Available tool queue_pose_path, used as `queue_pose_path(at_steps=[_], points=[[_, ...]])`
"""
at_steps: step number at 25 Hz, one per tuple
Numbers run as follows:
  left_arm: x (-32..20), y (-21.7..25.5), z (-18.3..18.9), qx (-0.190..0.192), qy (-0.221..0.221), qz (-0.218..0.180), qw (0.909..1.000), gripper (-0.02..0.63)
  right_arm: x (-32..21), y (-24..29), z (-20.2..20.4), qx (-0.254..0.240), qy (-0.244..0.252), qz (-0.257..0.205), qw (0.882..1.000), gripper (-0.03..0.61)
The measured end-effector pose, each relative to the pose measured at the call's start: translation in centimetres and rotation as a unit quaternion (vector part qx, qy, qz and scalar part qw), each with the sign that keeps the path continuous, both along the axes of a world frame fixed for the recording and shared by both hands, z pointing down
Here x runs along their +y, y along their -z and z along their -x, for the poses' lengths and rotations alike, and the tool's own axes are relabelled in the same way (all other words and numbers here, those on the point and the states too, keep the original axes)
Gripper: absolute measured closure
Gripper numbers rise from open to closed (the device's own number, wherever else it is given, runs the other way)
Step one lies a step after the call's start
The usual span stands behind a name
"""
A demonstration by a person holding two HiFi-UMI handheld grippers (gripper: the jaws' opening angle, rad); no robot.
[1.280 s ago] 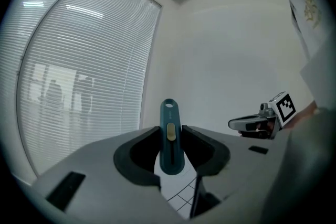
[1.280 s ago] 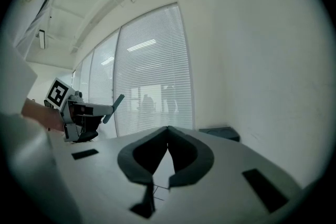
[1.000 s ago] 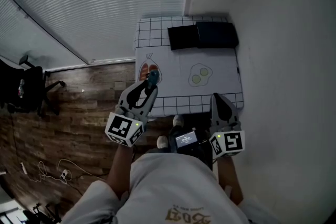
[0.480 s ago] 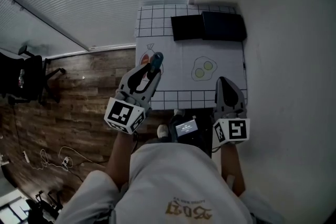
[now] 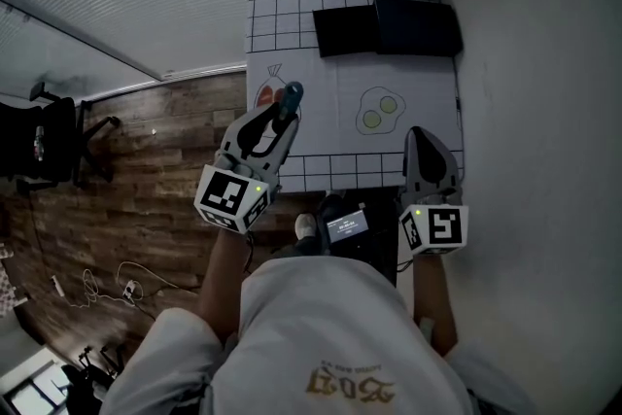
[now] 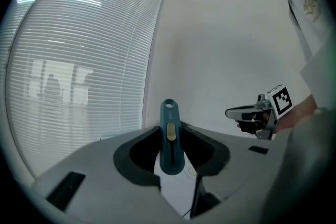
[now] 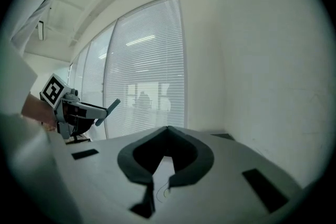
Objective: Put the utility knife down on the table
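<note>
Left tongs (image 5: 275,120) clenched on utility knife (image 6: 169,136): teal body, yellow slider, standing upright between jaws, end with hole on top. Knife held in air over near left part of surface (image 5: 330,126), beside orange drawing (image 5: 265,98) at left edge. Right tongs (image 5: 425,139) closed, jaw tips together, nothing between them, over near right edge of surface. Two black flat things (image 5: 387,27) lying at far end of surface.
</note>
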State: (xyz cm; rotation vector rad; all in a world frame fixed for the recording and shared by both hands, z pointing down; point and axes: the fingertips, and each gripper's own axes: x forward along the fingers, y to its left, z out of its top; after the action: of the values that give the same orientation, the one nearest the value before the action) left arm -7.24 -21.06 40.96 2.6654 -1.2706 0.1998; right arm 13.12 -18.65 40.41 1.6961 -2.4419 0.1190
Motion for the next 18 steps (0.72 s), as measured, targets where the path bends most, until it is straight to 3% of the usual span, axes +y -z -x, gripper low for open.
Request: queue_pose_path(at_steps=[11, 18], points=[[-1.0, -3.5, -0.5, -0.016, -0.006, 0.035, 0.9992, 0.477, -1.3, -2.2, 0.9, 0.007, 0.012, 0.024, 1.0, 0.571], [-1.7, -7.2, -1.3, -0.055, -0.016, 0.064, 0.9963, 0.476, -2.8, -4.5, 0.3, 0.009, 0.013, 0.039, 0.999, 0.571]])
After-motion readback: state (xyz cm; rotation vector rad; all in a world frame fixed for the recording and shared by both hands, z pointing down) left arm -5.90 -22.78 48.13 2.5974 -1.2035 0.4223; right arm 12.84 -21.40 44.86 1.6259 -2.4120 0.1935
